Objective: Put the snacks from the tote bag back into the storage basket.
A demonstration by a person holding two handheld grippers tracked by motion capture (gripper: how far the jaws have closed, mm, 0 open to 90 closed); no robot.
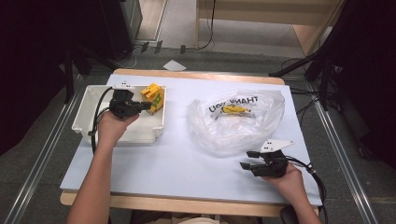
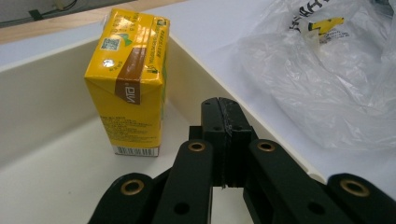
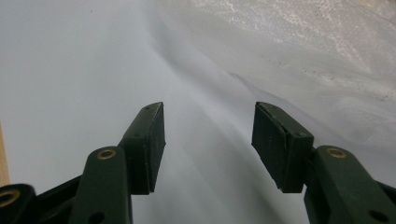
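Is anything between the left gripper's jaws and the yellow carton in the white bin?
Nothing visible. The left gripper, jaws pressed together, sits inside the white bin with bare bin floor between it and the upright yellow carton. The plastic bag lies outside the bin.

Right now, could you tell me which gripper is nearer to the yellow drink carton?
The left. The left gripper is over the white bin beside the yellow drink carton; the right gripper is across the table, by the plastic bag.

Yellow drink carton (image 1: 154,97) upright in far right corner of white plastic tub (image 1: 86,109) at table's left, clear plastic bag (image 1: 236,122) to its right, nearer the middle.
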